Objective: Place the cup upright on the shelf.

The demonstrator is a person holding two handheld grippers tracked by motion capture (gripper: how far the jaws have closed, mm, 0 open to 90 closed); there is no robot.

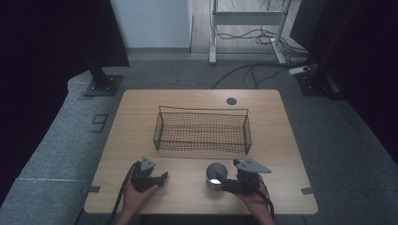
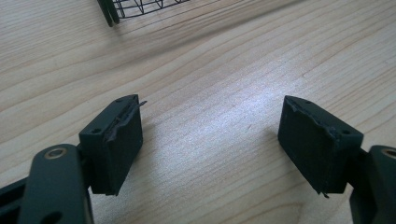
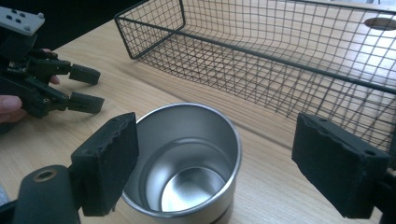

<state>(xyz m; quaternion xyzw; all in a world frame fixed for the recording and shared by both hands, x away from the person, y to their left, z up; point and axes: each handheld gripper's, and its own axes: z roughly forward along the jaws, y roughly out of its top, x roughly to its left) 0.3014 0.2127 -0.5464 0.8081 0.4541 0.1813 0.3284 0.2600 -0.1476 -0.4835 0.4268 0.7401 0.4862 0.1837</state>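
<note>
Right gripper point(image 3: 215, 154) sits at the near edge of the wooden table point(image 1: 281, 140), jaws spread wide around an upright steel cup point(image 3: 184, 163) — not pinching it. Left gripper point(image 2: 210, 140) rests nearby, jaws apart over bare wood. Just behind them stands a wire basket point(image 1: 202, 130).

- A light wooden table point(image 1: 141, 105) with rounded corners stood on a grey carpeted floor point(image 1: 328, 136); a round grommet hole point(image 1: 231, 101) sat near its far edge.
- Dark curtains point(image 1: 51, 42) hung at the far left and right.
- A white wall panel point(image 1: 152, 23) closed the far middle.
- A white desk frame point(image 1: 246, 21) stood at the far right, with black cables point(image 1: 253, 70) trailing over the floor beside it.
- A black stand base point(image 1: 103, 85) was bolted down at the far left.
</note>
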